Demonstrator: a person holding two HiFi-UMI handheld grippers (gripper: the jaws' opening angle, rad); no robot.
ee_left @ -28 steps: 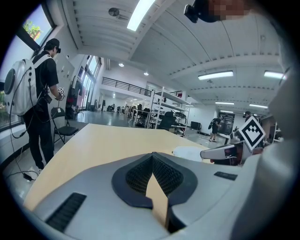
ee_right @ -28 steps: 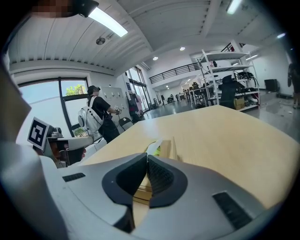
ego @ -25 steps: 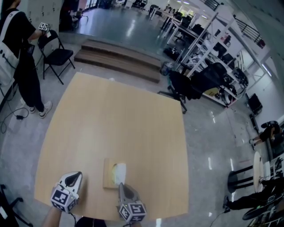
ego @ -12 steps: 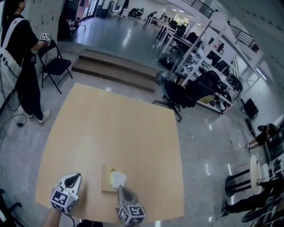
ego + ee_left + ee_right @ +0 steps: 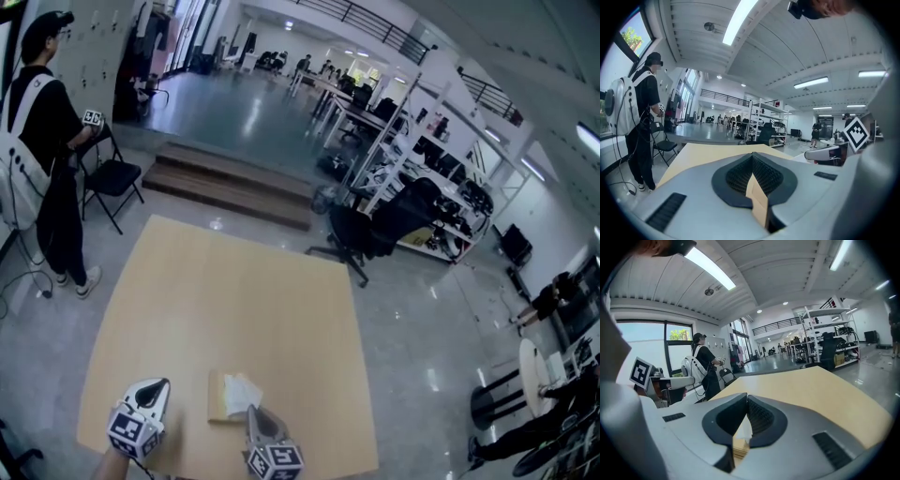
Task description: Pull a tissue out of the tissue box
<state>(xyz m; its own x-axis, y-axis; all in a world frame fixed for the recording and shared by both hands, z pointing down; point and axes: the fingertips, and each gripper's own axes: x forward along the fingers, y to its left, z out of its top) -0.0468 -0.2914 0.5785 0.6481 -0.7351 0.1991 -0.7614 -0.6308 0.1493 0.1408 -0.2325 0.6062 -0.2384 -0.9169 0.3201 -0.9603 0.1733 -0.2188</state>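
Right now my right gripper [image 5: 251, 411] points forward and slightly downward over the near edge of the worktop [image 5: 234, 291]. Its jaws are clamped on the white tissue [image 5: 242, 392], which sticks up from the wooden tissue box [image 5: 216, 401] by that edge. My left gripper [image 5: 157, 384] hangs toward the near left corner, angled likewise, jaws together on nothing.

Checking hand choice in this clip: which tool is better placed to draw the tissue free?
Right: the right tool is shut on the tissue above the tissue box; the left tool is aside, empty.
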